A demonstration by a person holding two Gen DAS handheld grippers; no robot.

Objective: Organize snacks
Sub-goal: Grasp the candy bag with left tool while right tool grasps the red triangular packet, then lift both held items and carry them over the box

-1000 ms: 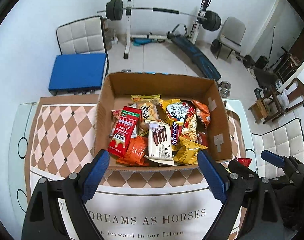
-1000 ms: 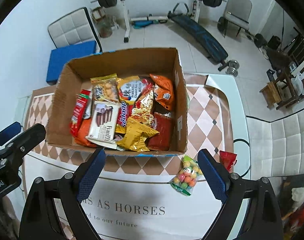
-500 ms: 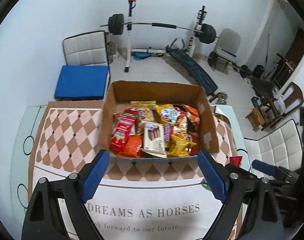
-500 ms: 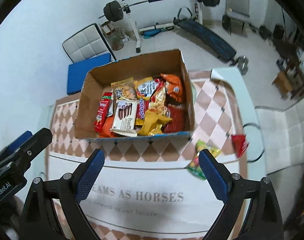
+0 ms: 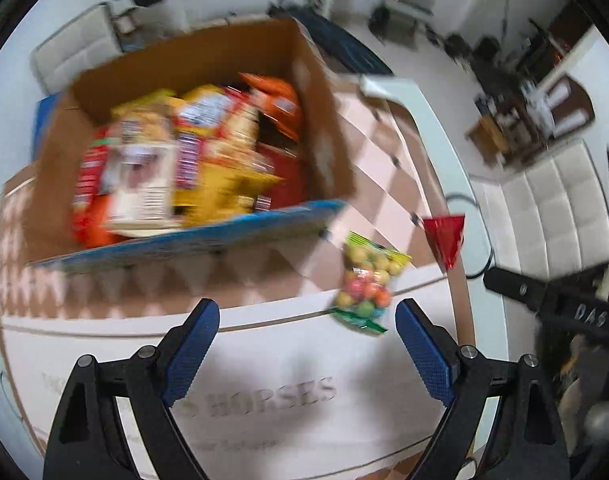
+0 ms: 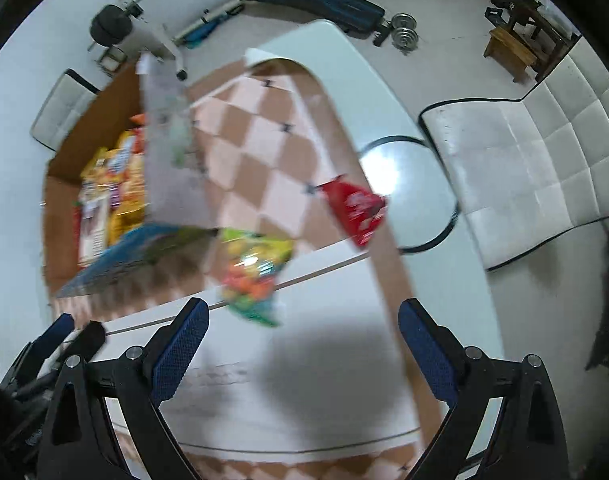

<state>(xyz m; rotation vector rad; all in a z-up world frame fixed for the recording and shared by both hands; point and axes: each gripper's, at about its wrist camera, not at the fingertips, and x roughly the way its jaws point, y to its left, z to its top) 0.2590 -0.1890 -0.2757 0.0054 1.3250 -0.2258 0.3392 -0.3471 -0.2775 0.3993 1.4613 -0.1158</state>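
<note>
Cardboard box (image 5: 320, 148) nearly full; candy bag (image 5: 364, 284), red packet (image 6: 354, 210) remained on tabletop (image 5: 304, 400). Left gripper (image 5: 304, 354), right gripper (image 6: 300, 352) spread, empty.

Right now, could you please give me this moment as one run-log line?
left gripper: open, empty | right gripper: open, empty | box: full of snacks | candy bag, red packet: on table, outside box

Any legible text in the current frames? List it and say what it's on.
"HORSES": on the white table mat, left wrist view; the smaller line under it is blurred.
"DAS": on the right claw's black arm, partial.
Snack packs in the cardboard box: print smeared by motion, unreadable.
Candy bag and red packet: print not readable.
Mat text in the right wrist view: blurred.
</note>
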